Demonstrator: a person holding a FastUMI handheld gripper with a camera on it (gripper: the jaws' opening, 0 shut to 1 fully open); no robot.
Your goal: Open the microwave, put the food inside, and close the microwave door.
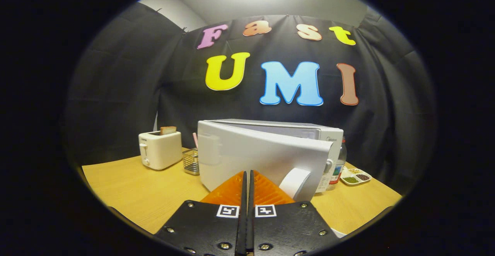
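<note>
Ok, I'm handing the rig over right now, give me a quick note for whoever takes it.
Gripper: fingers shut together, holding nothing, tips right at the microwave door.
Microwave: on the table, door swung partly open toward the gripper; I can't see inside.
Toaster with a bread slice stands to the left of it, a divided dish to the right.
Done: door is off its latch.
Left: can't tell if the food is in; check, then close the door.

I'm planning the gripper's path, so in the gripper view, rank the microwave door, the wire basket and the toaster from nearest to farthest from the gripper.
The gripper is shut, holding nothing.
1. White microwave door, swung partly open, just ahead of the gripper.
2. Small wire basket, beyond the door's left edge.
3. White toaster holding a bread slice, farther left.
</note>
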